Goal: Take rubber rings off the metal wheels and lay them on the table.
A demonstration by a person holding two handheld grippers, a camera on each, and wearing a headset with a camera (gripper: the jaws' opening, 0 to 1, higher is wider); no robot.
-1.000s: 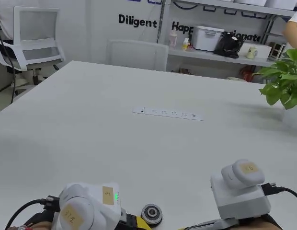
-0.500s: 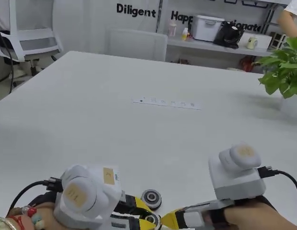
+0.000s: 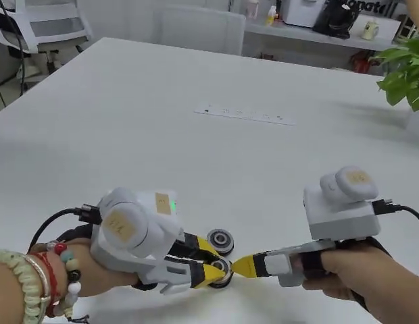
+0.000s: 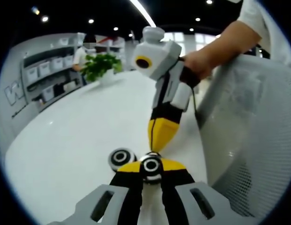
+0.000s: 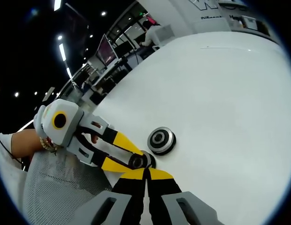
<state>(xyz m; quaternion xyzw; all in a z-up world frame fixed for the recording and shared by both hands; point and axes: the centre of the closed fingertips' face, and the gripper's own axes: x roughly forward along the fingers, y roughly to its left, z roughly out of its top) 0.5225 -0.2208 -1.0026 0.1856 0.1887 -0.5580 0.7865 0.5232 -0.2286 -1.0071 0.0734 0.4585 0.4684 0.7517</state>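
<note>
Wheel (image 5: pixel 140 161): clamped between left gripper (image 4: pixel 151 165) fingers.
Right gripper (image 5: pixel 145 172): fingers narrow, at rubber ring (image 4: pixel 151 158) (hold unclear).
Risk: pinch may slip — wheel twists loose.

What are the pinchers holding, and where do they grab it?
The left gripper clamps a metal wheel across its rim. The right gripper, shut, touches that wheel's edge; whether it pinches anything cannot be told.

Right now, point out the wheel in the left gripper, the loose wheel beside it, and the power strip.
Held wheel (image 4: pixel 151 167), left gripper view, its hub.
Loose wheel (image 3: pixel 220 239), head view, its top face.
Power strip (image 3: pixel 245 116), head view, its middle.
</note>
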